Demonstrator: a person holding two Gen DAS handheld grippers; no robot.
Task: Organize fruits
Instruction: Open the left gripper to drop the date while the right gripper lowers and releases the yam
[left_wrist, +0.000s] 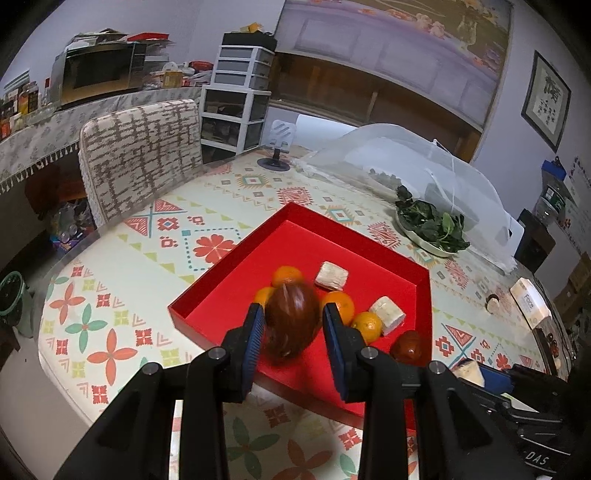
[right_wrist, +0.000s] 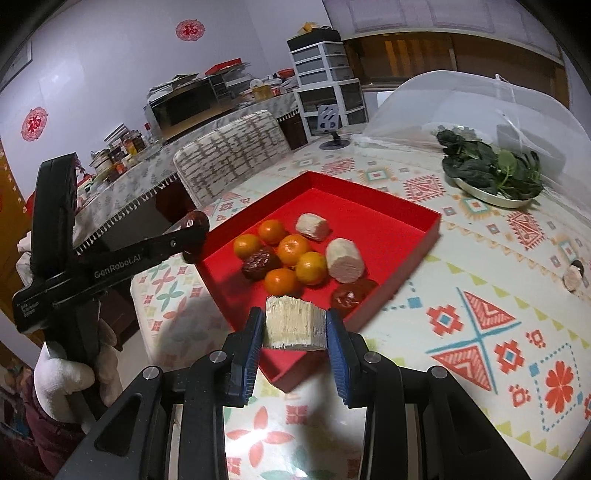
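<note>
A glossy brown date (left_wrist: 291, 321) is sitting pinched between the blue pads of the left gripper (left_wrist: 293, 323), held above the near part of a shallow red tray (left_wrist: 369, 236) on a patterned tablecloth (left_wrist: 155, 236). In the right wrist view, the right gripper (right_wrist: 295, 326) is clamping a pale, fibrous sugarcane chunk (right_wrist: 295, 323) over the tray's near corner. Inside the tray, five small oranges (right_wrist: 293, 249) are clustering together, touching a wrinkled dark date (right_wrist: 260, 262) on their left, while two more pale sugarcane pieces (right_wrist: 345, 258) are lying beside and behind them. Another reddish date (right_wrist: 349, 293) is resting against the tray's near wall.

From the right wrist camera, the left tool's black arm is showing white lettering reading "GenRobot.AI" (right_wrist: 118, 267), gripped by a hand in a white glove (right_wrist: 70, 373). From the left wrist camera, the letters "DAS" (left_wrist: 536, 459) are showing on the other device at lower right.

Beyond the tray, a plate of dark leafy greens (right_wrist: 491, 168) is sitting near a translucent mesh food cover (left_wrist: 406, 162). A small carton (left_wrist: 530, 301) near the table's right edge is carrying print too blurred to read with certainty. A framed calligraphy piece (left_wrist: 548, 98) is hanging on the wall, and two red paper cut-outs (right_wrist: 190, 30) are decorating the wall facing the right wrist camera.
</note>
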